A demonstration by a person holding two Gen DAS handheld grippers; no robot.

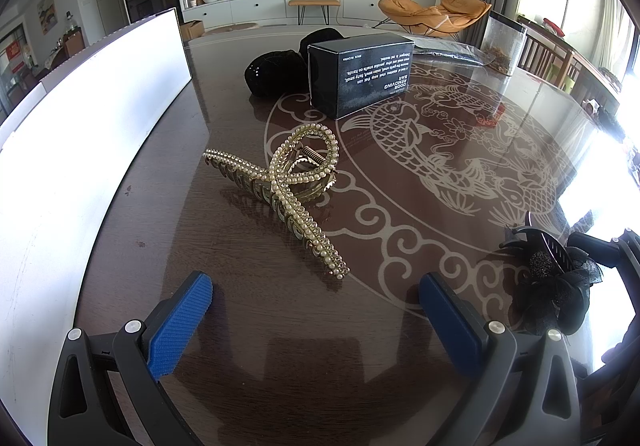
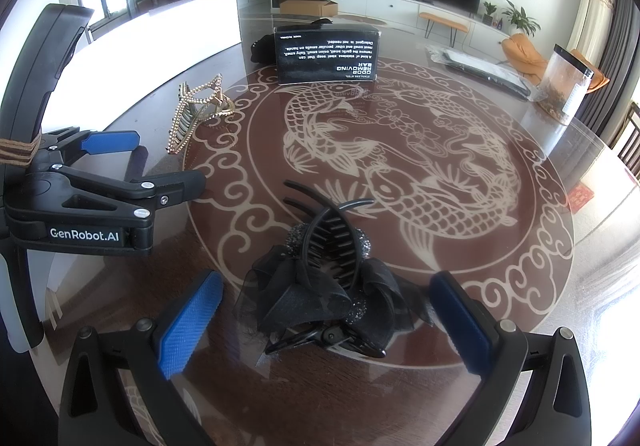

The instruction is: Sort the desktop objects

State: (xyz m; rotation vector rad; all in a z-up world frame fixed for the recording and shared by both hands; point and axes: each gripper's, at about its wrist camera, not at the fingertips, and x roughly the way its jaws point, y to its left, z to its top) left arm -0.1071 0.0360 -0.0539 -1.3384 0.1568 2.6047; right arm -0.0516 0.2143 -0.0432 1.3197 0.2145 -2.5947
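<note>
A gold pearl-studded hair claw (image 1: pixel 280 186) lies on the dark round table, just ahead of my open, empty left gripper (image 1: pixel 316 302); it also shows in the right wrist view (image 2: pixel 196 110). A black bow hair clip (image 2: pixel 320 286) lies between the spread fingers of my open right gripper (image 2: pixel 324 310); the fingers do not touch it. The clip shows at the right of the left wrist view (image 1: pixel 552 278). My left gripper appears at the left of the right wrist view (image 2: pixel 160 162), open.
A black "Odor Removing Bar" box (image 1: pixel 360 74) stands mid-table with a black fabric item (image 1: pixel 276 70) behind it. A white board or box (image 1: pixel 80 118) runs along the left edge. A clear bag of dried goods (image 2: pixel 568 86) and a flat packet (image 2: pixel 480 70) sit far right.
</note>
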